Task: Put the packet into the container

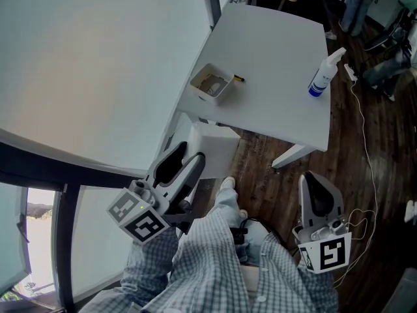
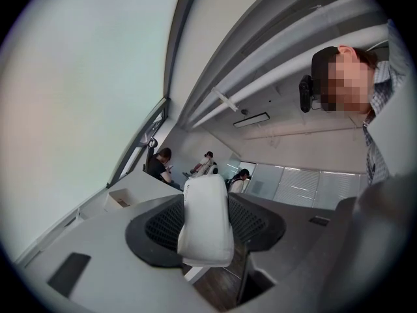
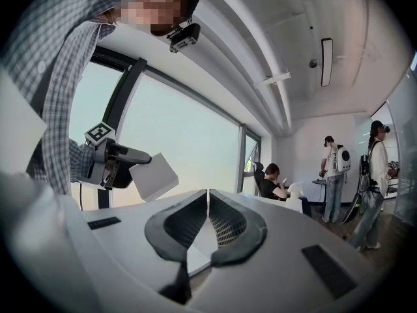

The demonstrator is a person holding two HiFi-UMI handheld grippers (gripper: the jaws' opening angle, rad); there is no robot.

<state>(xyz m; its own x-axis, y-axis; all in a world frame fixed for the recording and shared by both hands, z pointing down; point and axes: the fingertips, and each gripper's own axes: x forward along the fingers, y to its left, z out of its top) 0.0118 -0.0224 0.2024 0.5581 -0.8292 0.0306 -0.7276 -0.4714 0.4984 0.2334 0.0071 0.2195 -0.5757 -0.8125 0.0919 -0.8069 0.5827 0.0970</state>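
My left gripper (image 1: pixel 189 163) is held low in front of the person's lap and is shut on a white packet (image 1: pixel 214 149). In the left gripper view the packet (image 2: pixel 206 220) stands pinched between the dark jaw pads. From the right gripper view the packet (image 3: pixel 154 175) sticks out of the left gripper (image 3: pixel 127 160) as a flat white square. The container (image 1: pixel 211 83), a small open beige box, sits on the near left edge of the white table (image 1: pixel 273 57), far ahead of the packet. My right gripper (image 1: pixel 319 197) is shut and holds nothing, its jaws (image 3: pixel 208 204) touching.
A spray bottle (image 1: pixel 324 74) stands on the table's right side. A small yellow-and-black item (image 1: pixel 238 79) lies beside the container. A white cable (image 1: pixel 365 142) trails over the wooden floor. A white wall runs along the left. People (image 3: pixel 332 168) are at the far end of the room.
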